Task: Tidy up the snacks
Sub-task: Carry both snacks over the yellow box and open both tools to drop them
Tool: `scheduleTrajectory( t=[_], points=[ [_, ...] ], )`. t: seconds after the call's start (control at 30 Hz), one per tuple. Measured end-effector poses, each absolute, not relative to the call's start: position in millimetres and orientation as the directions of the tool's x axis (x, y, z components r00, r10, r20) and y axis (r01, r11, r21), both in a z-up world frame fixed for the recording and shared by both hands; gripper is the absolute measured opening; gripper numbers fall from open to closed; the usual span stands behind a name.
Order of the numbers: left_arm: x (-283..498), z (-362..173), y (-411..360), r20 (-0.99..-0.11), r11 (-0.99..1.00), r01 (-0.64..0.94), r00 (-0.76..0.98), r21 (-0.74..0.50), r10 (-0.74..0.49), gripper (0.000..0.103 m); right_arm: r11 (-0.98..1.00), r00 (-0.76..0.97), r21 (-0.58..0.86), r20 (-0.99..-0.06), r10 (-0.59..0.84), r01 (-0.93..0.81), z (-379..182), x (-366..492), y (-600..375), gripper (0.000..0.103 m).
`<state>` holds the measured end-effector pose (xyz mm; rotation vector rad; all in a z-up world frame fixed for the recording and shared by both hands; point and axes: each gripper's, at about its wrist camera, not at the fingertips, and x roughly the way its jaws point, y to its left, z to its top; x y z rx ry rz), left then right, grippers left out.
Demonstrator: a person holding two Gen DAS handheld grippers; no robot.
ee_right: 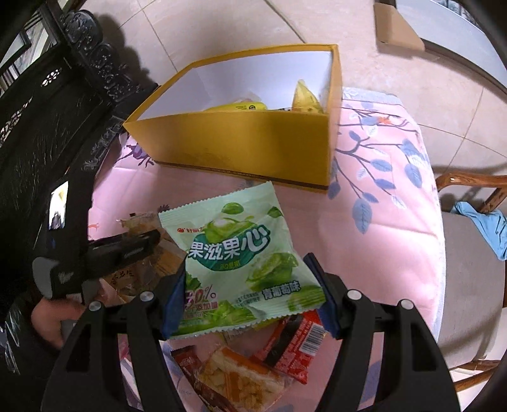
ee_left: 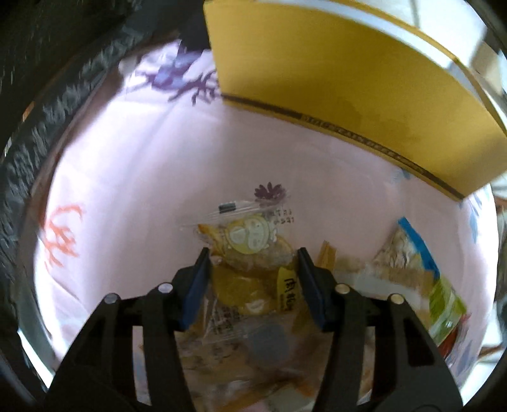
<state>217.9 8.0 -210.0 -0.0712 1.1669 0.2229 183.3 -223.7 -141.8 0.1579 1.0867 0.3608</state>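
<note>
R gripper [ee_right: 250,279], angled down, clamps the green snack bag [ee_right: 240,253] in front of the yellow box [ee_right: 253,145]. L gripper [ee_left: 253,269] points steeply down, jaws apart astride a clear-wrapped pastry [ee_left: 250,250], prob. not pinching it.

A round table draped in a pink cloth [ee_right: 389,222] printed with blue leaves and purple sprigs fills the middle of the room. Beyond it lies a floor of large pale tiles [ee_right: 221,35] with thin grout lines. On the left stands dark carved wooden furniture [ee_right: 57,104] with pierced, ornate panels. On the right a wooden chair [ee_right: 469,187] holds a grey seat cushion, with a blue cloth [ee_right: 484,226] lying on it. A brown cardboard piece [ee_right: 399,27] rests on the floor further back. Light is soft and even
</note>
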Motion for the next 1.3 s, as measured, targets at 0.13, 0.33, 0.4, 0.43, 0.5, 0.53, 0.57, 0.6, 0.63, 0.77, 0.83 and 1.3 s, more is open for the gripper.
scheduleTrajectory(
  t=[0.13, 0.33, 0.4, 0.43, 0.5, 0.53, 0.57, 0.6, 0.63, 0.77, 0.83, 1.3],
  points=[
    [202, -181, 9, -0.881, 0.978, -0.19, 0.443, 0.086, 0.164, 0.055, 0.931, 0.446, 0.302, -0.818, 0.364, -0.206, -128, 184, -223, 0.069],
    [191, -123, -1, -0.803, 0.984, -0.139, 0.572, 0.107, 0.168, 0.055, 0.926, 0.519, 0.291, -0.768, 0.375, -0.239, -91, 189, -212, 0.069],
    [193, -107, -1, -0.776, 0.986, -0.125, 0.608, 0.114, 0.167, 0.055, 0.922, 0.544, 0.294, -0.745, 0.386, -0.252, -76, 190, -209, 0.069],
    [194, -96, -3, -0.761, 0.986, -0.117, 0.627, 0.117, 0.164, 0.055, 0.92, 0.556, 0.294, -0.734, 0.39, -0.258, -69, 191, -208, 0.069],
    [194, -80, -6, -0.74, 0.988, -0.102, 0.655, 0.115, 0.153, 0.055, 0.919, 0.581, 0.289, -0.713, 0.393, -0.267, -56, 194, -207, 0.069],
    [195, -71, -8, -0.726, 0.99, -0.087, 0.672, 0.113, 0.142, 0.055, 0.92, 0.59, 0.286, -0.706, 0.392, -0.269, -51, 195, -208, 0.069],
    [198, -64, -10, -0.718, 0.99, -0.077, 0.682, 0.12, 0.14, 0.055, 0.921, 0.605, 0.282, -0.695, 0.389, -0.269, -44, 199, -208, 0.069],
    [200, -60, -10, -0.711, 0.99, -0.07, 0.689, 0.126, 0.139, 0.055, 0.921, 0.615, 0.283, -0.686, 0.389, -0.268, -39, 202, -208, 0.069],
    [206, -53, -13, -0.703, 0.99, -0.054, 0.699, 0.133, 0.133, 0.055, 0.921, 0.621, 0.284, -0.68, 0.39, -0.267, -37, 205, -209, 0.069],
    [224, -38, -19, -0.673, 0.985, -0.026, 0.726, 0.173, 0.138, 0.055, 0.932, 0.653, 0.265, -0.664, 0.363, -0.249, -26, 225, -211, 0.069],
    [232, -31, -22, -0.646, 0.979, -0.023, 0.748, 0.205, 0.153, 0.055, 0.938, 0.668, 0.248, -0.658, 0.346, -0.241, -24, 236, -212, 0.069],
    [318, -24, -33, -0.63, 0.987, 0.041, 0.773, 0.156, 0.068, 0.055, 0.955, 0.673, 0.257, -0.681, 0.289, -0.149, -43, 316, -220, 0.069]
  ],
)
